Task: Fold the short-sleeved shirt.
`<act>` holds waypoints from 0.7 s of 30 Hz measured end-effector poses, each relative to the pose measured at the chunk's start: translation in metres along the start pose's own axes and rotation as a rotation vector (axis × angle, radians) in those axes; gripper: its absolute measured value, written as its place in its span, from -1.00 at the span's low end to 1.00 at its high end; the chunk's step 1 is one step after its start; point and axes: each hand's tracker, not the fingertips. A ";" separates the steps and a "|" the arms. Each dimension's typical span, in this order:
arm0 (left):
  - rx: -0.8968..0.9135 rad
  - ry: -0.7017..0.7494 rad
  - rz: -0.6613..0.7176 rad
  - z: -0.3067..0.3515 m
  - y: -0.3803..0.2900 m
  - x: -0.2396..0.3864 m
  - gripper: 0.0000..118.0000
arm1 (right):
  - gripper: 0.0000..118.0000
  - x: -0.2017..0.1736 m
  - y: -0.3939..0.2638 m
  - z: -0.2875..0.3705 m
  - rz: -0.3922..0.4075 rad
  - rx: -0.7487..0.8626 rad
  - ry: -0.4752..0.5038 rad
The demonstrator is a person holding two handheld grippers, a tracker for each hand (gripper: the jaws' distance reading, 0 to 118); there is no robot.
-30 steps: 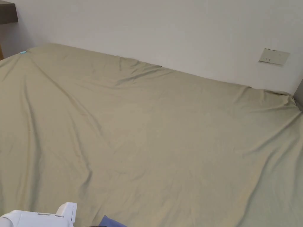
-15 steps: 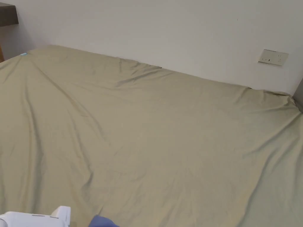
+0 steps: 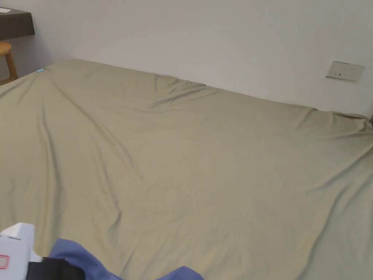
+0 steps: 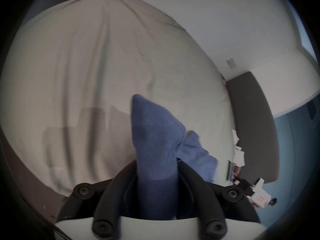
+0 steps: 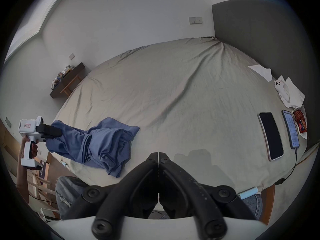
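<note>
Crumpled blue knit short-sleeved shirt [image 5: 103, 139] lies bunched, lower left of right gripper view, on olive bedsheet [image 5: 173, 91]. Left gripper [image 4: 156, 172] clamps one edge, likely to spread it. Right gripper [image 5: 158, 154] pinched closed, empty, idle.

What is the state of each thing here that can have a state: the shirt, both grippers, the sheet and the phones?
Blue shirt: crumpled, not folded, one end lifted off the bed.
Left gripper: jaws shut on the blue shirt.
Right gripper: jaws shut, holding nothing.
Bed sheet: spread out, wrinkled.
Larger phone: lying flat, screen dark.
Smaller phone: lying flat, screen lit, cable plugged in.
</note>
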 end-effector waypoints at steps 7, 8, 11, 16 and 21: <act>-0.151 -0.182 -0.108 -0.072 -0.020 0.085 -0.72 | -0.97 0.007 -0.006 0.008 -0.028 0.019 0.008; -0.180 -0.193 -0.117 -0.086 -0.024 0.096 -0.72 | -0.97 0.009 -0.007 0.011 -0.036 0.026 0.006; -0.262 -0.188 -0.163 -0.124 -0.036 0.116 -0.71 | -0.97 0.018 -0.011 0.020 -0.067 0.045 -0.009; -0.285 -0.181 -0.260 -0.153 -0.058 0.133 0.10 | -0.97 0.034 -0.019 0.026 -0.107 0.052 -0.053; -0.327 -0.474 -0.169 -0.130 -0.051 0.137 0.44 | -0.97 0.041 -0.024 0.023 -0.132 0.036 -0.064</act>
